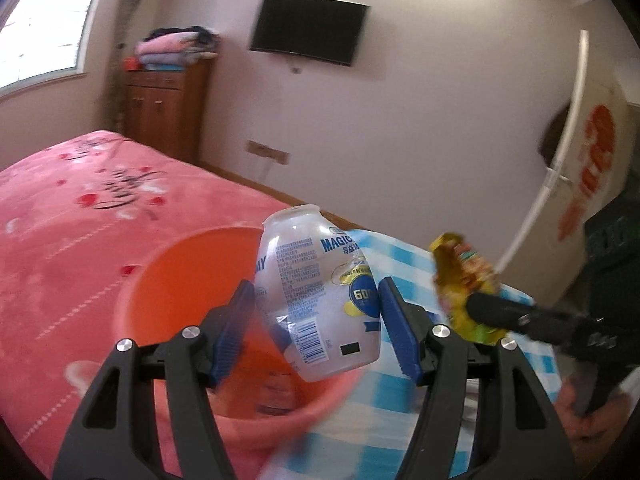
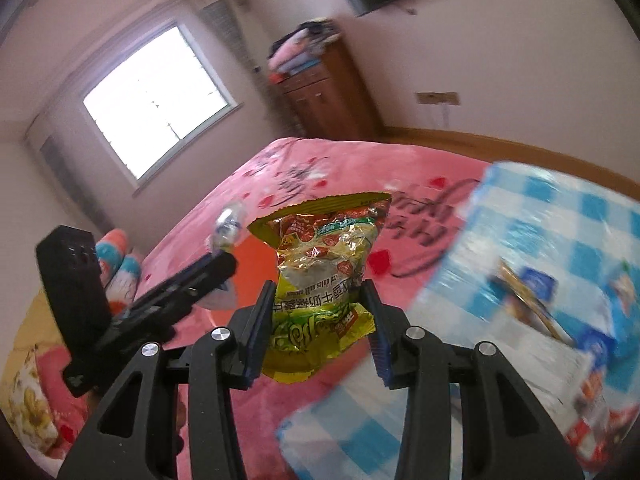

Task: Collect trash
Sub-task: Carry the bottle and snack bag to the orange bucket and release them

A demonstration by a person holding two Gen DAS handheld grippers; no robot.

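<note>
My left gripper (image 1: 316, 324) is shut on a clear plastic bottle (image 1: 316, 292) with a blue and white label, holding it above an orange bucket (image 1: 168, 280) that stands on the pink bed. My right gripper (image 2: 318, 312) is shut on a yellow-green snack wrapper (image 2: 320, 264), lifted above the bed. The wrapper (image 1: 464, 276) and right gripper (image 1: 480, 308) show to the right in the left wrist view. The left gripper (image 2: 224, 260), the bottle (image 2: 228, 224) and part of the bucket (image 2: 252, 256) show to the left in the right wrist view.
A pink blanket (image 1: 68, 220) covers the bed. A blue and white checked cloth (image 2: 532, 232) lies to the right with several packets (image 2: 536, 292) on it. A wooden cabinet (image 1: 164, 108) and a wall TV (image 1: 308, 32) stand behind.
</note>
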